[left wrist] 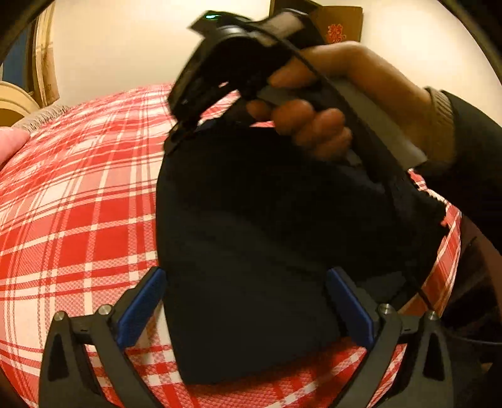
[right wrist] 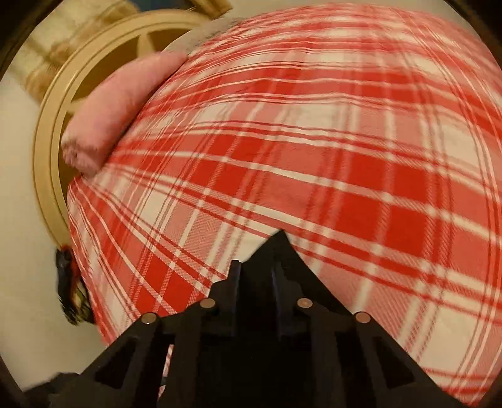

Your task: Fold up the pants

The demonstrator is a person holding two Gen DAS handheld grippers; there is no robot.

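Note:
The black pants (left wrist: pixel 251 251) lie on a red-and-white plaid cloth (left wrist: pixel 78 219), folded into a thick dark bundle. My left gripper (left wrist: pixel 244 307) is open just above their near end, one blue pad (left wrist: pixel 141 307) on each side of the fabric. A person's hand (left wrist: pixel 313 125) holds my right gripper (left wrist: pixel 185 131) over the far end of the pants, where the cloth is raised. In the right wrist view the right gripper (right wrist: pixel 255 270) is shut, with a black point of the pants (right wrist: pixel 280 240) pinched between its fingers above the plaid cloth (right wrist: pixel 345 157).
A pink plush item (right wrist: pixel 122 106) rests at the cloth's left edge, beside a round beige wooden frame (right wrist: pixel 53 131). A dark patterned object (right wrist: pixel 70 295) hangs at the lower left edge. A cardboard box (left wrist: pixel 339 22) stands against the far wall.

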